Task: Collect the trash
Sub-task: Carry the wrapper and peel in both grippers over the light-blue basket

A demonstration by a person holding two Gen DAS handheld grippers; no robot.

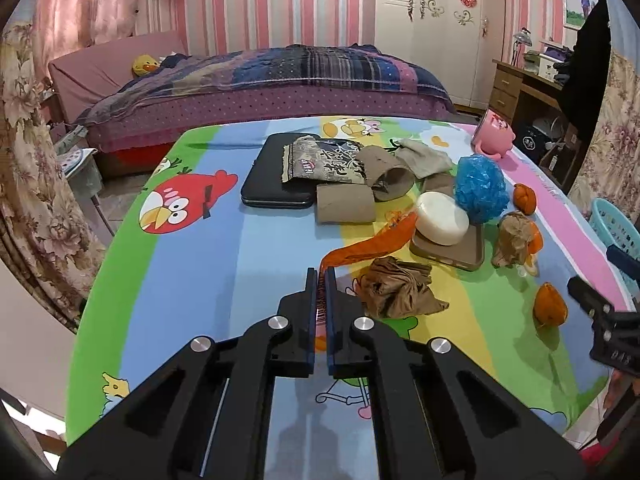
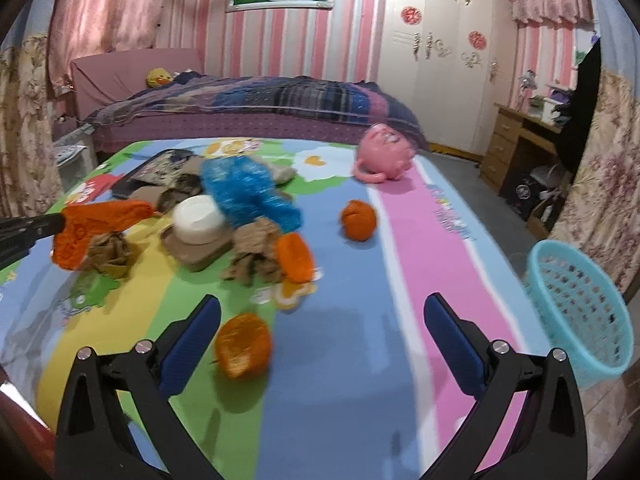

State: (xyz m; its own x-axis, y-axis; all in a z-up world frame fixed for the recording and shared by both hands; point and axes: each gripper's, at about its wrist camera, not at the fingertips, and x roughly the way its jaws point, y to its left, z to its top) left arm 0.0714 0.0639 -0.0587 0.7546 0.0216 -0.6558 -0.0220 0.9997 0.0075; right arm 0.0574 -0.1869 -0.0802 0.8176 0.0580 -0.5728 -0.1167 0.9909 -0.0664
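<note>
Our left gripper point(image 1: 321, 274) fills the bottom of its own view, its jaws pressed together on one end of an orange wrapper point(image 1: 376, 242). From that pinched end the wrapper's long axis runs up and to the right, and its far end points at the white soap point(image 1: 442, 218) on a tan dish point(image 1: 466, 256). In the right wrist view the same wrapper point(image 2: 96, 230) hangs above the desk point(image 2: 352, 320), lying roughly level with its pinched end to the left.

Just right of the left gripper lies a crumpled brown paper point(image 1: 396, 294). Behind the soap sit a blue mesh sponge point(image 1: 482, 190), cardboard tubes point(image 1: 346, 208), a snack bag point(image 1: 326, 160) and a black case point(image 1: 264, 178). A pink cup point(image 1: 494, 134) lies on its side at the far right corner.

Our right gripper point(image 2: 320, 332) hovers over the desk with its jaws wide apart and nothing between them. An orange peel point(image 2: 242, 346) lies just inside the left finger, blurred. More peel pieces point(image 2: 358, 220) lie farther back, one beside another wad of brown paper point(image 2: 256, 258). A teal basket point(image 2: 580, 312) stands off the right edge of the desk.
</note>
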